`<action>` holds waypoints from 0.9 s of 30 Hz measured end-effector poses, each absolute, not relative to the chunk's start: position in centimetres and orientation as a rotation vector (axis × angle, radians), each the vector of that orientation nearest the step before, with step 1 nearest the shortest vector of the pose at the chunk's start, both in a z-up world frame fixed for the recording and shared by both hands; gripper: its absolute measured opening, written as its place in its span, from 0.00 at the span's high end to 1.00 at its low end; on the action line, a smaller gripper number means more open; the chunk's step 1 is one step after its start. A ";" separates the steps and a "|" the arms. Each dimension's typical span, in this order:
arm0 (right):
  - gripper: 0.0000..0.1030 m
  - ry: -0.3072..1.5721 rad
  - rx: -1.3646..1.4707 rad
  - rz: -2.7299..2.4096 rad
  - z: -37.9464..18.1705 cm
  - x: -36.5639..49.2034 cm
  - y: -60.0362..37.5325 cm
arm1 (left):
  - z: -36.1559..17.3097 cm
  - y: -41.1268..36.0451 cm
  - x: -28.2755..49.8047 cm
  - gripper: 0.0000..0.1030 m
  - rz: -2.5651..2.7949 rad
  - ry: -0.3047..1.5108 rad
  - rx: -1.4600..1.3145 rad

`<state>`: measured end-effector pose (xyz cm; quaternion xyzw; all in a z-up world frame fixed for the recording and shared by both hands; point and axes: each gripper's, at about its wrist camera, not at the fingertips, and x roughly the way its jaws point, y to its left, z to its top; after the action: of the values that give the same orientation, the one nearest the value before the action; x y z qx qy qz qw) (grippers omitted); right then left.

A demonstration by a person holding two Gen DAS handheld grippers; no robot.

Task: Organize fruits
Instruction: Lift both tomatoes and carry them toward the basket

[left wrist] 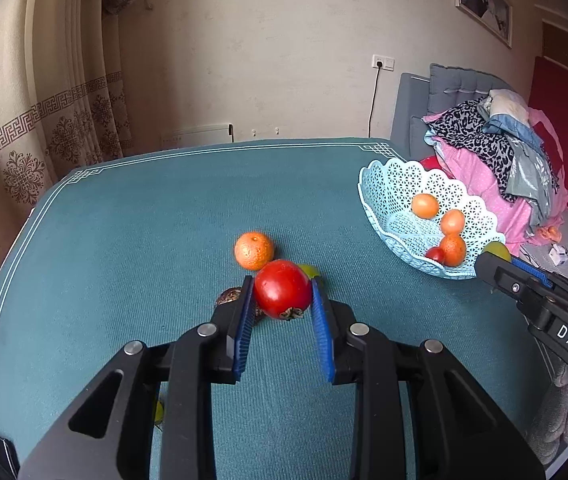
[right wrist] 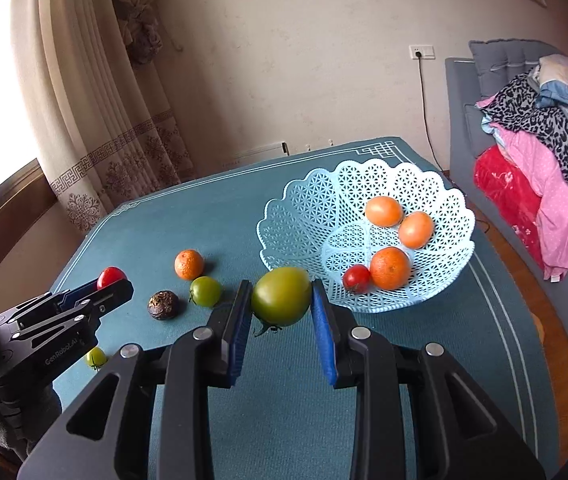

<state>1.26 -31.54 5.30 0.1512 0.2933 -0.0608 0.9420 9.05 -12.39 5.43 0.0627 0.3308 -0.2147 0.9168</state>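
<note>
Fruits lay partly scattered on the teal-covered worktop (right wrist: 188, 208) and partly gathered in the pale blue lattice basket (right wrist: 307, 216) near its right edge. The left gripper (left wrist: 282, 300) had its blue-padded jaws pinching a red tomato (left wrist: 282, 288), stem end turned toward the camera, held above the cloth. The right gripper (right wrist: 282, 304) had its jaws pinching a large green tomato (right wrist: 281, 296), just beside the near rim of the basket. Inside the basket sat two smooth orange fruits (right wrist: 383, 211), touching each other, then a dimpled mandarin (right wrist: 390, 268) with a small red tomato (right wrist: 356, 278) against its left side. On the cloth, left of the basket, rested another mandarin (right wrist: 189, 264), a smaller green tomato (right wrist: 205, 291) just in front of it, and a dark wrinkled fruit (right wrist: 163, 305) beside that tomato. A tiny green fruit (right wrist: 95, 357) lay nearer the front edge, partly hidden behind the left gripper's body in the right wrist view. Beyond the worktop, a grey sofa (right wrist: 463, 92) carried a heap of clothes (right wrist: 543, 128), and a patterned curtain (right wrist: 96, 128) hung by the bright window.
</note>
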 end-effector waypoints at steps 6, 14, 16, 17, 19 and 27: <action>0.71 0.587 0.322 -0.168 5.1 0.7 -33.8 | 5.4 -13.8 8.9 0.73 -0.460 0.684 0.136; 0.71 0.581 0.335 -0.227 4.6 0.9 -36.2 | 5.6 -15.6 8.9 0.73 -0.484 0.680 0.154; 0.71 0.581 0.341 -0.234 4.5 1.0 -36.7 | 5.7 -16.1 9.1 0.73 -0.495 0.682 0.154; 0.71 0.580 0.341 -0.238 4.4 1.1 -36.9 | 5.7 -16.4 9.1 0.73 -0.499 0.680 0.157; 0.71 0.579 0.341 -0.244 4.4 1.2 -37.2 | 5.8 -17.2 9.2 0.73 -0.514 0.675 0.163; 0.71 0.576 0.341 -0.271 4.3 1.8 -38.7 | 5.8 -21.0 10.2 0.73 -0.578 0.657 0.183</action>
<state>1.80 -38.66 4.26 0.1667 0.2819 -0.1326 0.9355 10.16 -20.98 5.82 0.0884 0.3178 -0.2797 0.9016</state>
